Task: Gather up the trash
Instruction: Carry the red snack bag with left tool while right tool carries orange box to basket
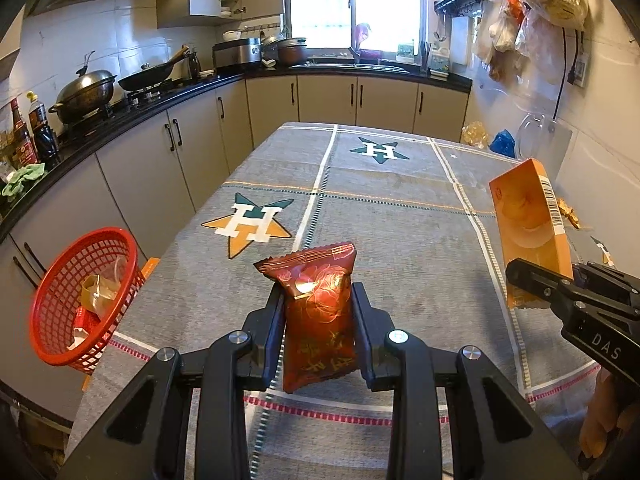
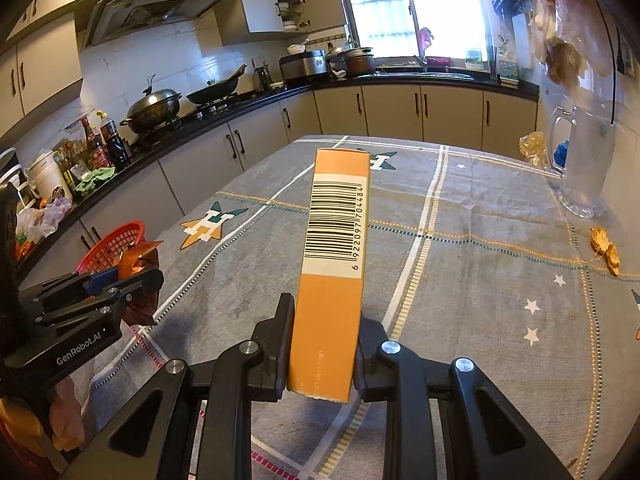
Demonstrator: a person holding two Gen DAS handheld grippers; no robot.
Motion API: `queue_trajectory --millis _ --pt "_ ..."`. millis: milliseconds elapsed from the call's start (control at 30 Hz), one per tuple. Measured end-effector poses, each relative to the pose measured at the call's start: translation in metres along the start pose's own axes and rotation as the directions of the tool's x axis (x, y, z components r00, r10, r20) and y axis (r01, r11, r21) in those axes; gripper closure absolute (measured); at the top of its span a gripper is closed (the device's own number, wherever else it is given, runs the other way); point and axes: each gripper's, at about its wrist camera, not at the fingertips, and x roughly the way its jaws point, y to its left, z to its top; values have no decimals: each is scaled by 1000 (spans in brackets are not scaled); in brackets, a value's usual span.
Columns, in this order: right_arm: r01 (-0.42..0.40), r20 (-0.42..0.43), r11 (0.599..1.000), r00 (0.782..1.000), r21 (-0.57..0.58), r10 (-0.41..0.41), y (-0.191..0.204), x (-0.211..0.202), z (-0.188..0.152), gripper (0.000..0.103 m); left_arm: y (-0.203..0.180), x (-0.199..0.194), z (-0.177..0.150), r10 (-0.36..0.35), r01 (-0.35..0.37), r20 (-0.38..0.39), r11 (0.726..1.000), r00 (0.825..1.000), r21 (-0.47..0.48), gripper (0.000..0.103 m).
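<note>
the left gripper (image 1: 318,320) is clamped on a red snack packet (image 1: 316,316), both pads pressing its sides; the packet stands upright between the fingers, its crimped top edge tilted slightly left, held above the table (image 1: 400,208). the right gripper (image 2: 324,348) is clamped on an orange carton (image 2: 332,272), gripped near its lower end with the barcode face toward the camera; the carton rises upright out of the jaws and is clear of the cloth. in the left wrist view the same carton shows at the right edge, leaning a little, with the right gripper's black fingers closed across its lower part. the table carries a grey checked cloth with star motifs. a red mesh basket (image 1: 86,300) sits just off the table's left edge, tilted toward the camera, with crumpled wrappers (image 1: 96,292) already inside it. in the right wrist view, golden scraps (image 2: 606,248) lie on the cloth at the right edge, well apart from both grippers. a clear plastic jug (image 2: 580,164) stands at the far right of the table near the wall.
</note>
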Motion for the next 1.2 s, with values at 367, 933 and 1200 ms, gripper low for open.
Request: queue_trajectory --millis 367,933,1200 --pt "32 -10 999 999 -6 -32 14 -1 3 76 11 -11 1 -4 5 18 1000 1000 -21 73" --pt "-70 -63 997 996 -22 69 77 9 18 76 65 -27 0 14 -10 39 995 999 -99 73" --pt "-153 -101 986 984 -74 145 136 32 38 76 124 -40 3 63 -50 67 982 996 -182 73"
